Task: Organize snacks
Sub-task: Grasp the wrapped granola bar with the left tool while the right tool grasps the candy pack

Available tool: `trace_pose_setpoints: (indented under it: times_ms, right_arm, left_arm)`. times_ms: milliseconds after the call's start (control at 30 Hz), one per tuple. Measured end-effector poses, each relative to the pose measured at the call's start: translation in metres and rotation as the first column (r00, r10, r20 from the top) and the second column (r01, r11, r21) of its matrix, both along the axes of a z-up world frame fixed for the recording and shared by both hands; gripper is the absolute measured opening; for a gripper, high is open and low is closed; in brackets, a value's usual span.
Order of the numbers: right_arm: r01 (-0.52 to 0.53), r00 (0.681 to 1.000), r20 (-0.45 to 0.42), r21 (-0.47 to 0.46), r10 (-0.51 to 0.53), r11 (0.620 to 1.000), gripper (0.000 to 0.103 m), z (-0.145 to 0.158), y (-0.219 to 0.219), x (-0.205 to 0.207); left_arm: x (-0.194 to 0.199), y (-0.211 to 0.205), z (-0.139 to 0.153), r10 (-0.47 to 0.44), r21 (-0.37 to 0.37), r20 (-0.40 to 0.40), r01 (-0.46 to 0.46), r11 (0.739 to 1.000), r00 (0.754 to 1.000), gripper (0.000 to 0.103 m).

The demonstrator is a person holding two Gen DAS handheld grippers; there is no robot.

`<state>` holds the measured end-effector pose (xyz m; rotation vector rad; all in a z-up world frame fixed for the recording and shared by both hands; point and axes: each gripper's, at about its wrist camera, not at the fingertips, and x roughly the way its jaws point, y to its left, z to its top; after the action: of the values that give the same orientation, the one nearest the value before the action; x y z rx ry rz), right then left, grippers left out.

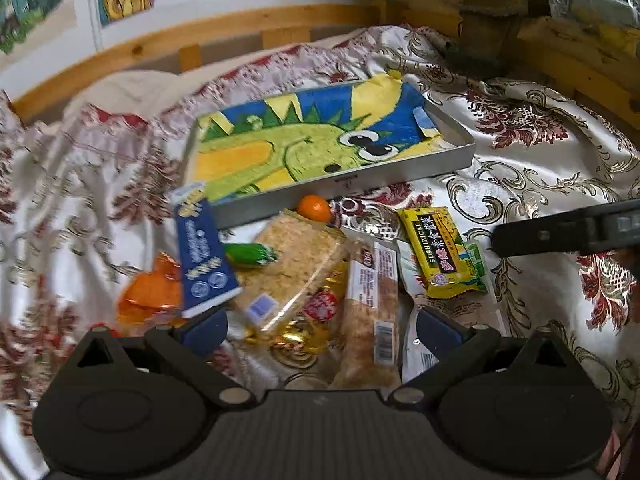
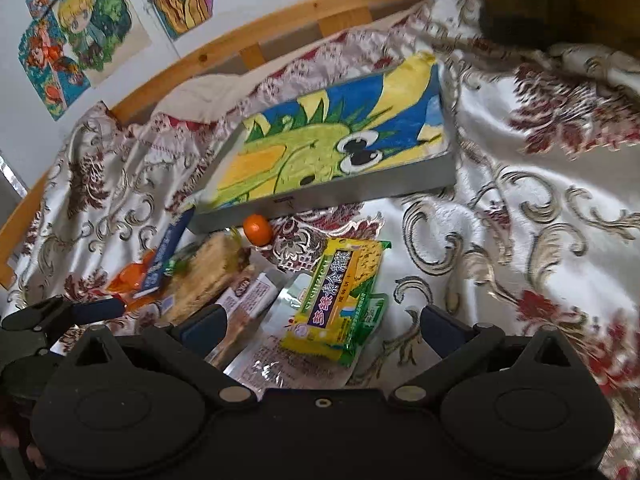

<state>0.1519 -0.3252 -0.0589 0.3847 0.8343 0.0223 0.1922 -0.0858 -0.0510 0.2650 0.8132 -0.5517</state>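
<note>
Snack pile on the bedspread (image 2: 520,208), just short of the tray (image 1: 400,178), whose near wall runs across at 12 o'clock.

Right gripper (image 2: 320,330): jaws apart, holding nothing. Yellow packet (image 2: 334,300) lies between them, dead ahead, long axis toward 1 o'clock. This hand looks nearer to it.

Left gripper (image 1: 320,328): jaws apart, nothing held, over the clear-wrapped cake (image 1: 296,268) and long bar (image 1: 374,308).

Small orange (image 1: 315,208) touches the tray's wall. Open cloth at 3 o'clock; tray interior looks free.
</note>
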Motion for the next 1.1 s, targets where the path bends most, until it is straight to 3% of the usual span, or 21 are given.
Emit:
trace_pose_setpoints:
  times_ms: [200,300,367,533,633,733,900,1100]
  right_arm:
    - [-0.055,0.998,0.019,-0.135,0.058,0.989,0.102,-0.011,0.014,0.025]
    - [-0.077,0.997,-0.010,-0.166,0.076,0.983,0.092,-0.020,0.021,0.036]
    - [-0.074,0.997,-0.016,-0.176,0.073,0.982,0.087,-0.024,0.023,0.039]
    - [-0.061,0.998,-0.030,-0.147,0.057,0.987,0.080,-0.029,0.023,0.045]
    - [-0.050,0.998,-0.055,-0.132,0.043,0.990,0.072,-0.034,0.022,0.048]
    - [-0.041,0.996,-0.078,-0.133,0.031,0.990,0.063,-0.040,0.023,0.051]
    - [-0.042,0.995,-0.097,-0.148,0.028,0.988,0.063,-0.047,0.026,0.055]
    - [-0.034,0.994,-0.106,-0.177,0.015,0.984,0.057,-0.046,0.030,0.056]
  left_arm:
    - [0.006,-0.013,-0.014,-0.051,0.021,0.008,0.051,0.999,0.999,0.101]
    - [-0.001,-0.018,-0.016,-0.104,0.010,0.035,0.103,0.995,0.994,0.095]
    - [-0.003,-0.023,-0.016,-0.130,0.020,0.040,0.129,0.991,0.991,0.084]
    - [0.000,-0.029,-0.019,-0.147,0.030,0.024,0.146,0.989,0.989,0.070]
    - [0.005,-0.032,-0.025,-0.135,0.058,-0.007,0.135,0.989,0.991,0.053]
    - [0.011,-0.031,-0.028,-0.125,0.029,-0.060,0.127,0.991,0.990,0.041]
    - [0.012,-0.031,-0.027,-0.107,0.020,-0.078,0.109,0.994,0.991,0.040]
    - [0.007,-0.036,-0.026,-0.097,0.060,-0.059,0.100,0.993,0.994,0.040]
